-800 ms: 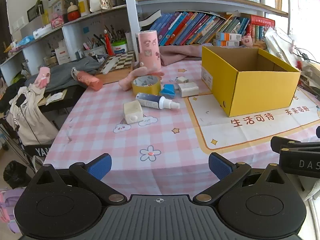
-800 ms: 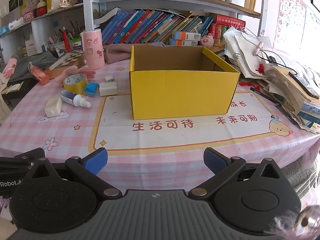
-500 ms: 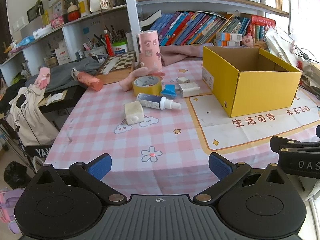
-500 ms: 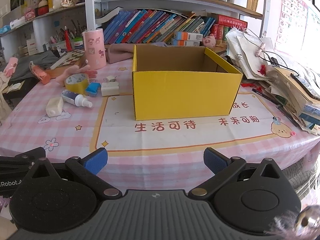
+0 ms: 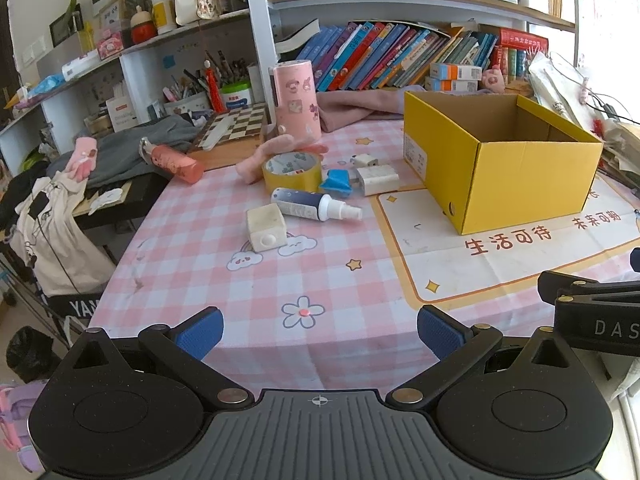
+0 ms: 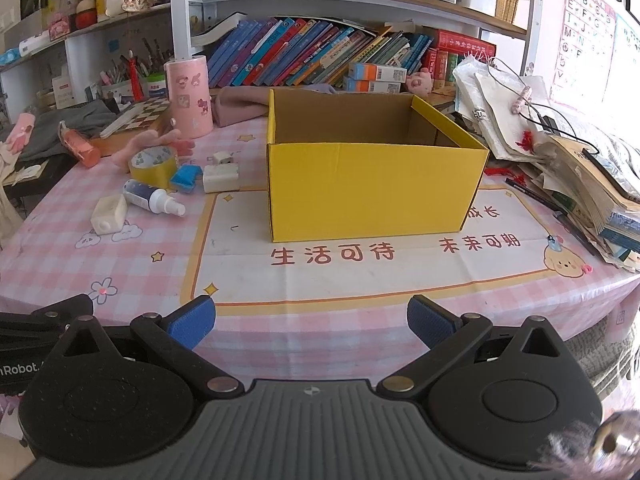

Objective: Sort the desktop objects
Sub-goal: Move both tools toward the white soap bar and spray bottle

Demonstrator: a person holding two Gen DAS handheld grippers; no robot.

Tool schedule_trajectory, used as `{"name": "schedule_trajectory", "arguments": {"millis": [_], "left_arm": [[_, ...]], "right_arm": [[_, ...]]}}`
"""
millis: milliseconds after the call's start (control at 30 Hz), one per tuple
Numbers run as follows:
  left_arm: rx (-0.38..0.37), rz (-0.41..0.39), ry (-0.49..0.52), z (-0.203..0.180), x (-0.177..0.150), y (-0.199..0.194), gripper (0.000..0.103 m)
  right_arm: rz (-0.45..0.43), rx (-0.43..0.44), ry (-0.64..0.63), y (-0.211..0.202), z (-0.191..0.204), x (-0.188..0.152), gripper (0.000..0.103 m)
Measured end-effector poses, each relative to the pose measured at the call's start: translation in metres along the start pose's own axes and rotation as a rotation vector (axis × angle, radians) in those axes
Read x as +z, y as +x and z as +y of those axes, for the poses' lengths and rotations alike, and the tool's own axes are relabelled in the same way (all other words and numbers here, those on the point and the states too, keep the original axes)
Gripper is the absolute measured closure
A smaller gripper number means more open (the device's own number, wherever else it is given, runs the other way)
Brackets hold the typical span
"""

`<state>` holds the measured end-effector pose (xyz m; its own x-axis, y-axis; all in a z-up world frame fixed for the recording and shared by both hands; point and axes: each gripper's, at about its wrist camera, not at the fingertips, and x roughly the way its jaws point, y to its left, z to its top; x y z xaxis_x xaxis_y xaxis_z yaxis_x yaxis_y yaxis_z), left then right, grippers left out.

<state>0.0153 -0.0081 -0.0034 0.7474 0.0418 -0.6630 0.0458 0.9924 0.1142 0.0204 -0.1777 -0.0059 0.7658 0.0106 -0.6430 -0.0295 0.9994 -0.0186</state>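
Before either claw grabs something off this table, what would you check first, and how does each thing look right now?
1. Left gripper open, nothing between its pads: ok.
2. Right gripper open, nothing held: ok.
3. Yellow box upright, top open: ok.
4. Box's floor clear: cannot tell, walls hide it.
5. Spray bottle lying clear of the white square bottle: ok.
6. Tape roll free to lift: not ok, pink plush presses against it.

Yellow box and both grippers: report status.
Left gripper open, empty. Right gripper open, empty. Yellow box open-topped, nothing visible inside. Small items unsorted beside it.
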Motion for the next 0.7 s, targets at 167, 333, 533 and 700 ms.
{"name": "schedule_trajectory", "arguments": {"millis": [167,333,533,700], "left_arm": [[0.000,0.001,-0.002,0.000,0.000,0.001,0.000],[-0.016,0.005,-0.005,0.001,0.001,0.005,0.000],[-0.024,0.016,-0.002,0.002,0.000,0.008,0.000],[-0.050,0.037,-0.015,0.007,-0.002,0.012,0.000]], "right_arm": [[0.002,0.000,0.000,0.001,0.000,0.000,0.000],[0.008,-0.001,-0.002,0.004,0.002,0.001,0.000],[0.018,0.001,-0.007,0.007,0.003,0.002,0.000],[0.029,0.010,-0.002,0.010,0.005,0.003,0.000]]}}
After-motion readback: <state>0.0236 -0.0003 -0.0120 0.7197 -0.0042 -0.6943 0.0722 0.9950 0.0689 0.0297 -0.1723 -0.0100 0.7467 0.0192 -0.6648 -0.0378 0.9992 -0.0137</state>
